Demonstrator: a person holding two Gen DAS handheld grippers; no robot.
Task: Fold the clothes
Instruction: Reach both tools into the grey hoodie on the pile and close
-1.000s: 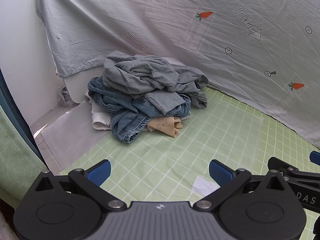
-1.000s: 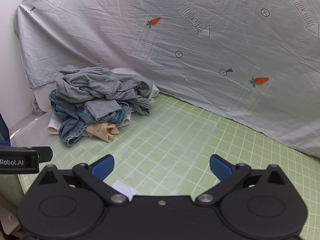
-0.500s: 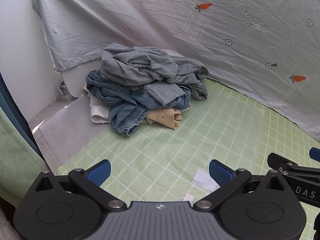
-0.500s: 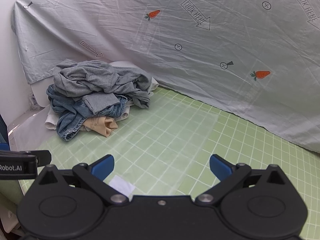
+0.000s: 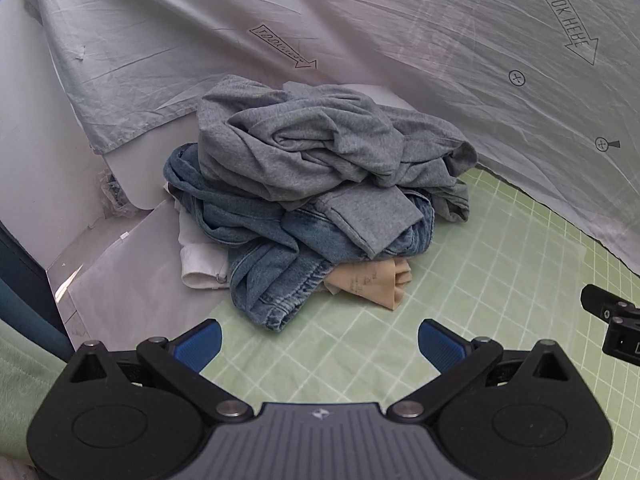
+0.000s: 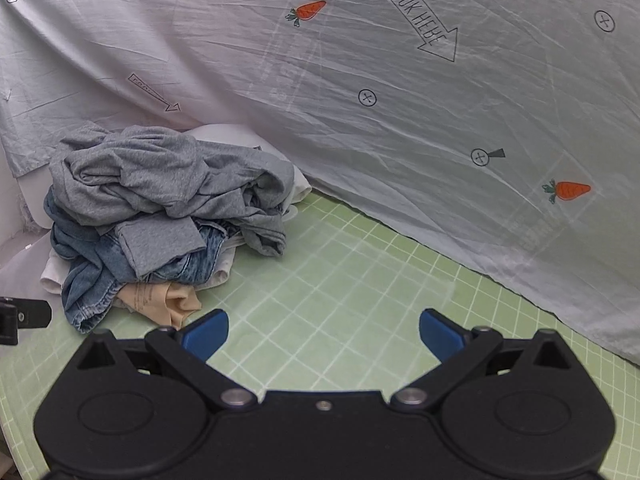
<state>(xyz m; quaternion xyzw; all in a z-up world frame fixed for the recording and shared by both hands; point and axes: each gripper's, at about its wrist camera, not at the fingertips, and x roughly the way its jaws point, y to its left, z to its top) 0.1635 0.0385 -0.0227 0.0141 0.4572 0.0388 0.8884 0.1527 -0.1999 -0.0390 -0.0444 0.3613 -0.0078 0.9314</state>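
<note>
Left wrist view: we log our left gripper (image 5: 319,340) spread wide and empty above the green grid mat (image 5: 500,280); the heap of clothes (image 5: 316,196) lies straight ahead and slightly left, at the mat's far left corner against the printed sheet (image 5: 400,40); grey jersey top (image 5: 304,140) uppermost, blue denim (image 5: 256,256) beneath with its hem nearest the left finger, beige piece (image 5: 372,280) and white piece (image 5: 200,264) at the base. Right wrist view: we log our right gripper (image 6: 323,336) likewise parted and holding nothing; the same heap (image 6: 160,212) sits ahead and well to the left. We judge the left gripper nearer, the heap's long axis running crosswise to it
</note>
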